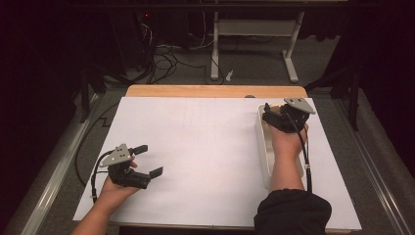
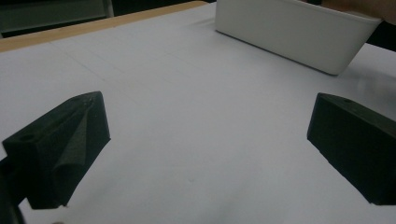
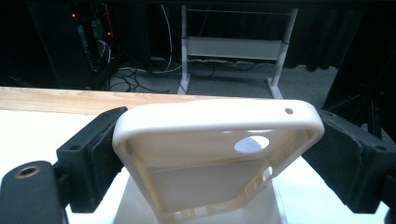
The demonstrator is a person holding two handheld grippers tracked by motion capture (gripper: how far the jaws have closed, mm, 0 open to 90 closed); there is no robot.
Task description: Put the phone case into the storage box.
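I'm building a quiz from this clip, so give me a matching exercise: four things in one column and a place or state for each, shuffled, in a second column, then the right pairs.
Things:
1. left gripper
2. right gripper
3. white bin
4. phone case

Places or states:
A. stands on the white sheet at the table's right side
B. jaws apart above the bare sheet, nothing between them
C. clamped by its two side edges, round camera hole showing
D. closed on a pale shell, held over the bin

Pairs: 1-B, 2-D, 3-A, 4-C
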